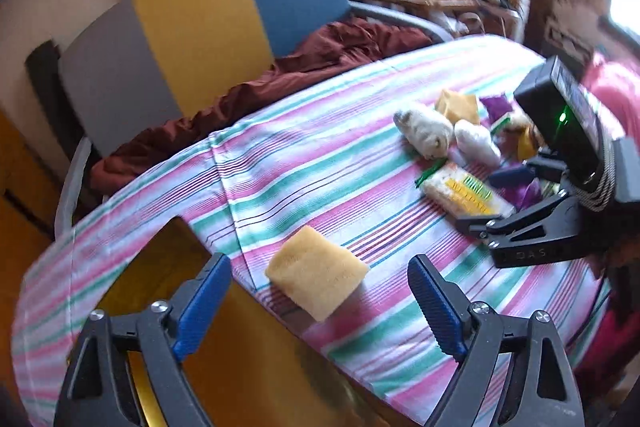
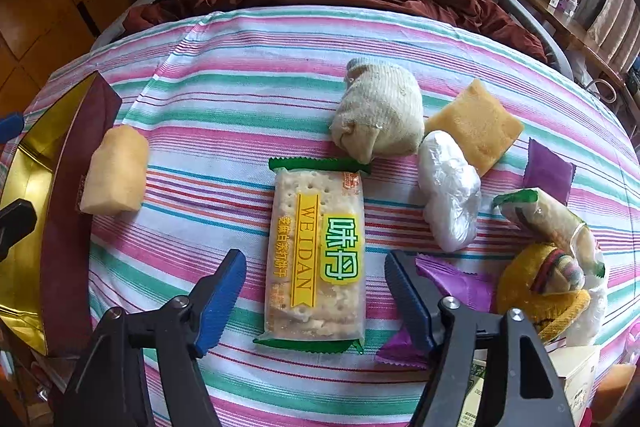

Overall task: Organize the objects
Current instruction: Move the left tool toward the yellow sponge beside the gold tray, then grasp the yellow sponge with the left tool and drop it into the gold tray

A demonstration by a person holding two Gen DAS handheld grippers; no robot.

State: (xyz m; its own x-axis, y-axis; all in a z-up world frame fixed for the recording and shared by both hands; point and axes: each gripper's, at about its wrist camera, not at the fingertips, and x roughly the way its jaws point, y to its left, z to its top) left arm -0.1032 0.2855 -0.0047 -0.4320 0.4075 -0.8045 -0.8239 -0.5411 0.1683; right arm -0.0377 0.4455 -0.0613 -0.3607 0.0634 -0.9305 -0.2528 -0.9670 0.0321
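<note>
Right tongs (image 2: 314, 291) apart, straddling the clear-wrapped green-edged WEIDAN cracker pack (image 2: 316, 259) on the striped-cloth counter (image 2: 224, 99), pads not touching; left tongs (image 1: 320, 303) apart, w/ pale yellow sponge block (image 1: 316, 273) lying between, untouched.

On my right wrist view I read "WEIDAN" down a yellow band and two large green Chinese characters on the cracker packet (image 2: 316, 255) lying mid-table; nothing else was legible to me.
</note>
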